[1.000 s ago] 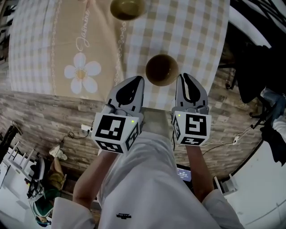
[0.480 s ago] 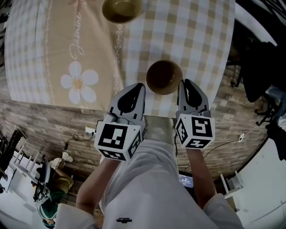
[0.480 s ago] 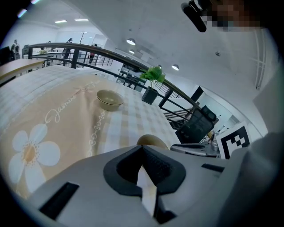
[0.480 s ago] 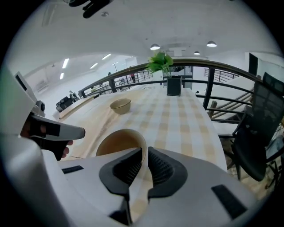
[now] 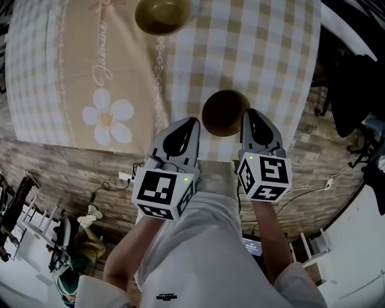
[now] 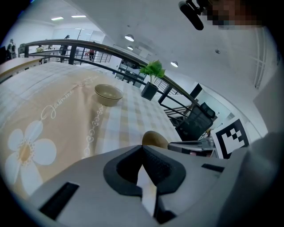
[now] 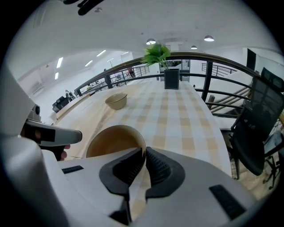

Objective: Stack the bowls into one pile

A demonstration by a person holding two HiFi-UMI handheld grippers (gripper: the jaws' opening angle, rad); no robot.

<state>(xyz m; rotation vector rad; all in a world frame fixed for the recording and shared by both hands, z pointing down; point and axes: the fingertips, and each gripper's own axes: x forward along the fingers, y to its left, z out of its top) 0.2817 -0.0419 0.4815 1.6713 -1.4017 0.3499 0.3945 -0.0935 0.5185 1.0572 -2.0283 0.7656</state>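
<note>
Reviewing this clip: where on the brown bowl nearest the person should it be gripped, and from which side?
Grip the brown bowl by its thin rim on the side nearest the person, one jaw inside, one outside. Its mouth is open and the bowl looks too wide to span. The right gripper is shut on that near rim.

Landmark: near bowl (image 5: 224,112), at the front edge of the tablecloth (image 5: 264,54). Its right rim is held between the jaws of the right gripper (image 5: 248,115). The left gripper (image 5: 191,123) is placed just left of it, and the far bowl (image 5: 161,15) well behind it, leftward.
</note>
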